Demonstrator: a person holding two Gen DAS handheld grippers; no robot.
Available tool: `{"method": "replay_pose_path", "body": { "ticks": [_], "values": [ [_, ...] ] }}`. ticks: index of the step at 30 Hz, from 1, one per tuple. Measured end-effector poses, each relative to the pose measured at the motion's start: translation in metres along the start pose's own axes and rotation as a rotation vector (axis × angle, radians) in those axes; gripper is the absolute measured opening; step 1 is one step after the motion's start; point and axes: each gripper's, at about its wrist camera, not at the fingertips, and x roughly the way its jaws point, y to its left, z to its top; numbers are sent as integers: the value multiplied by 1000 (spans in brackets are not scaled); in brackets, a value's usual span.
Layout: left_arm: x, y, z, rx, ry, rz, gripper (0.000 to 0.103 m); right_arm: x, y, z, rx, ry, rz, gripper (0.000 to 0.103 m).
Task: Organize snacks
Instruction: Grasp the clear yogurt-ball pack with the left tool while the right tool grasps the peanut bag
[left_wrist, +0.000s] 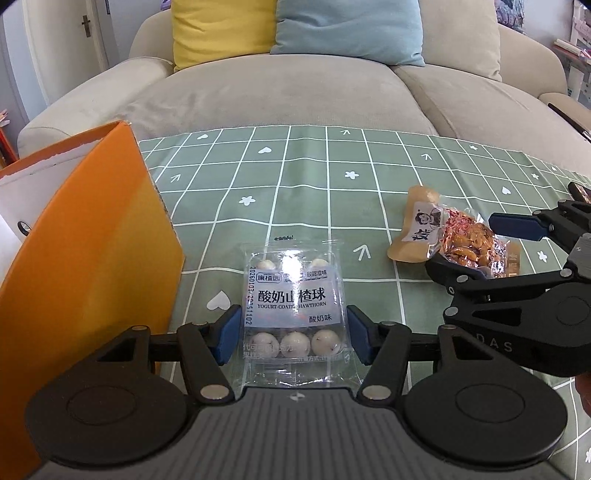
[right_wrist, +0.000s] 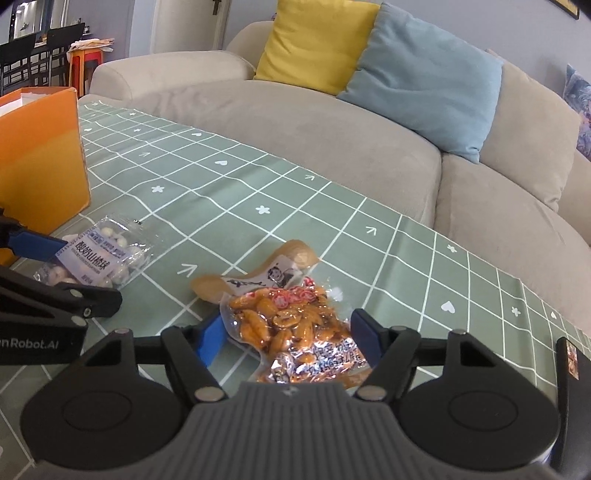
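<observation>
A clear pack of yogurt-coated hawthorn balls (left_wrist: 293, 302) lies on the green checked cloth (left_wrist: 314, 177). My left gripper (left_wrist: 293, 334) straddles it, blue pads at each side edge, touching or nearly so. In the right wrist view the pack (right_wrist: 99, 258) lies at the left. My right gripper (right_wrist: 288, 341) is open around a clear bag of orange snacks (right_wrist: 291, 328), pads beside it with gaps. That bag (left_wrist: 467, 243) lies partly on a tan packet (left_wrist: 417, 225), which also shows in the right wrist view (right_wrist: 258, 277).
An open orange box (left_wrist: 96, 236) stands at the left on the cloth, close to the hawthorn pack; it also shows in the right wrist view (right_wrist: 40, 155). A beige sofa (left_wrist: 295, 85) with yellow and blue cushions lies behind. A dark object (right_wrist: 570, 360) sits at far right.
</observation>
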Motion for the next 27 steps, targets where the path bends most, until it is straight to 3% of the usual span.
{"method": "replay_pose_path", "body": {
  "ticks": [3,5,7,11,18,21,27],
  "values": [
    [-1,-1,-1,6,5,-4,68,-4,6,-2,-12,-10,-28,64],
    [-3,0,-1,10,12,-1,68,-9,17,-5,-75,-23,-85,48],
    [-5,-1,-3,11,14,-2,68,-12,27,-8,-116,-23,-131,44],
    [-11,-3,-9,22,12,-19,67,-20,35,-15,-123,-20,-181,40],
    [-23,-1,-22,9,11,-20,67,-48,39,-23,-28,-21,-221,35],
    [-30,-1,-28,5,16,-33,67,-66,48,-25,-20,-37,-248,28],
    [-52,2,-40,-4,12,-79,67,-107,55,-30,122,-34,-198,28]
  ]
}}
